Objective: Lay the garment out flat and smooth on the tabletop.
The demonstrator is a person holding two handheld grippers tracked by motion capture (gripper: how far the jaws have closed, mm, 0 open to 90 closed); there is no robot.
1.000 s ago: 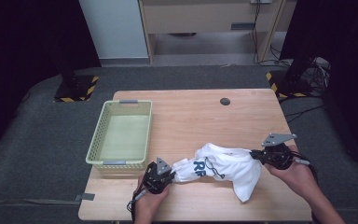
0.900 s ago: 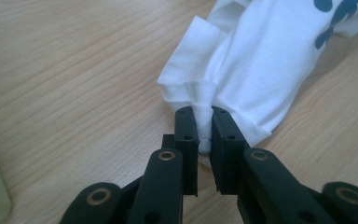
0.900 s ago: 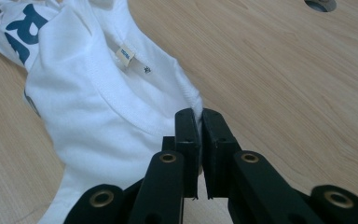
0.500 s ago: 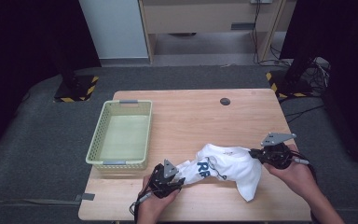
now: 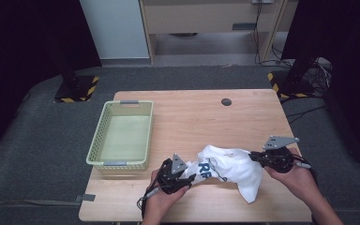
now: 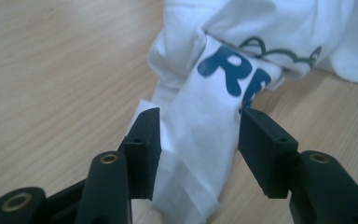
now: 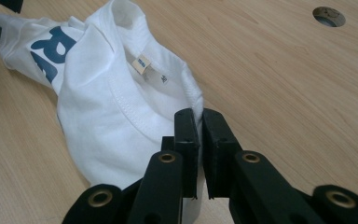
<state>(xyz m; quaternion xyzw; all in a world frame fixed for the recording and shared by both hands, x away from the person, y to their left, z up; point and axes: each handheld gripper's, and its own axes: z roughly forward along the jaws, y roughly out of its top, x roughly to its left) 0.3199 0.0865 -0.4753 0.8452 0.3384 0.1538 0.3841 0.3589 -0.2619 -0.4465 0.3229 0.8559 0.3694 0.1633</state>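
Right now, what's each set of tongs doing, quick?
Left tongs: open, jaws either side of the white T-shirt, not clamped.
Right tongs: shut on the T-shirt's edge.

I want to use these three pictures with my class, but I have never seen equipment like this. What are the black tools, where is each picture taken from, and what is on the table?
A person sits at a wooden table holding a hand-held gripper in each hand: a black tool with two fingers that pinch. The high view looks down from above. The other two pictures come from small cameras riding on each gripper, looking along its fingers.

On the table lie a crumpled white T-shirt with blue lettering and an empty pale green basket.

The right gripper is shut on the T-shirt's edge near the collar. The left gripper is open, its fingers either side of a twisted end of the cloth.
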